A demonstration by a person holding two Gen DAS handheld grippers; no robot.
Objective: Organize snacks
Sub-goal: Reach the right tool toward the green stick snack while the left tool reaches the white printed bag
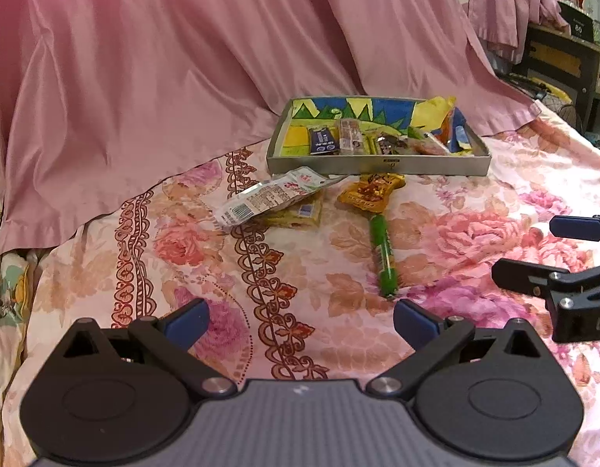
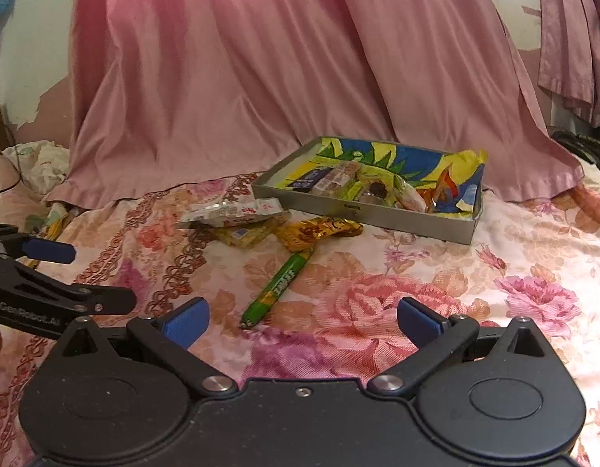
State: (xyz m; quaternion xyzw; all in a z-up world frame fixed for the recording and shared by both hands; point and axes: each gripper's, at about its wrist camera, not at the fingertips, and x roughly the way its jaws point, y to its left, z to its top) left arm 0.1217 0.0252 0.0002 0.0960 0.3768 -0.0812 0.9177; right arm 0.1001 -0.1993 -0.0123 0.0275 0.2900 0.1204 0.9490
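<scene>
A grey box tray (image 1: 377, 165) (image 2: 397, 220) with a colourful lining holds several snack packets on the floral bedsheet. In front of it lie a white packet (image 1: 272, 194) (image 2: 237, 212), a yellow packet under it (image 1: 300, 216) (image 2: 245, 235), a gold packet (image 1: 371, 192) (image 2: 319, 231) and a green stick snack (image 1: 384, 255) (image 2: 278, 292). My left gripper (image 1: 300, 323) is open and empty, short of the green stick. My right gripper (image 2: 301, 323) is open and empty, just behind the stick's near end. Each gripper shows at the other view's edge.
A pink satin sheet (image 1: 183, 58) (image 2: 280, 58) hangs behind the tray. A dark shelf unit (image 1: 564, 58) stands at the far right. Crumpled bedding (image 2: 39, 163) lies at the left. The floral sheet (image 2: 494, 292) spreads to the right.
</scene>
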